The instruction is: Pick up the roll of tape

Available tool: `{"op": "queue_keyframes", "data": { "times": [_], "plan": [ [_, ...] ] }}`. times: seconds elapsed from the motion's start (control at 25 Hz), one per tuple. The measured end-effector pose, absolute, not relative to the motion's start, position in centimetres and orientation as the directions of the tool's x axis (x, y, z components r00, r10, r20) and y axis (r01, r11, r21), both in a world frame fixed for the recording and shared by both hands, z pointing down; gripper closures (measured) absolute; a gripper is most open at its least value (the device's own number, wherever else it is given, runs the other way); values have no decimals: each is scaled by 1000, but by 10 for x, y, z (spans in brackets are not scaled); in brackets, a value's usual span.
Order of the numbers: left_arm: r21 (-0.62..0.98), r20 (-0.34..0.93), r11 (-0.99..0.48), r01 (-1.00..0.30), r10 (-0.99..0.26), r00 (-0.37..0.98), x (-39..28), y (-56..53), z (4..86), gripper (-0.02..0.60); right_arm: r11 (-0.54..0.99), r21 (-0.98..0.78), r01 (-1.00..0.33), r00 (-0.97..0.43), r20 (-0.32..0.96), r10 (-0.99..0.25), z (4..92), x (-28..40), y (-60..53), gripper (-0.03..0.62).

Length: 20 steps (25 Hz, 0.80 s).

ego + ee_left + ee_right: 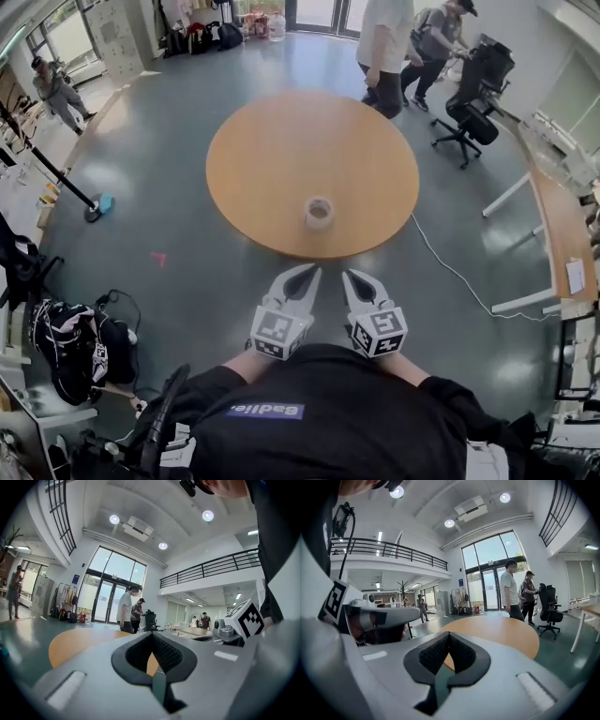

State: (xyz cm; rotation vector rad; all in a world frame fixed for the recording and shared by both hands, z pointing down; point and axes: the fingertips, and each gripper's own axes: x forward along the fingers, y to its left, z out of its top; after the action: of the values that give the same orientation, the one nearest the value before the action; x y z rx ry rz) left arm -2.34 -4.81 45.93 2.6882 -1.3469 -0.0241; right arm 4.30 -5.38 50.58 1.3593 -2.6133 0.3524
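A whitish roll of tape (319, 213) lies flat on the round wooden table (281, 150), near the table's front edge. My left gripper (312, 269) and right gripper (348, 274) are side by side over the floor just short of that edge, both pointing toward the roll. Neither touches the roll or the table. In the left gripper view the left gripper (152, 636) has its jaws together with nothing between them. The right gripper (449, 634) looks the same in the right gripper view. In both gripper views the jaws hide the roll, and only the table top (70, 644) (501, 630) shows.
Two people (386, 47) stand beyond the table's far right side, next to a black office chair (476, 98). A long desk (555, 211) runs along the right, with a white cable (450, 267) on the floor. Black bags (75, 347) sit at the left.
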Motion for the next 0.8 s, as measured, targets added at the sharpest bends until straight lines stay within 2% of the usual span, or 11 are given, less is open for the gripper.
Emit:
{"op": "queue_keyframes", "data": {
  "times": [0.28, 0.8],
  "plan": [
    [150, 33, -576, -804, -809, 586, -115, -133, 450, 566, 546, -111, -830, -553, 286, -783, 495, -38, -126, 588],
    [127, 88, -557, -821, -818, 569, -83, -189, 440, 566, 519, -197, -832, -555, 317, -769, 503, 3, -206, 588]
  ]
}}
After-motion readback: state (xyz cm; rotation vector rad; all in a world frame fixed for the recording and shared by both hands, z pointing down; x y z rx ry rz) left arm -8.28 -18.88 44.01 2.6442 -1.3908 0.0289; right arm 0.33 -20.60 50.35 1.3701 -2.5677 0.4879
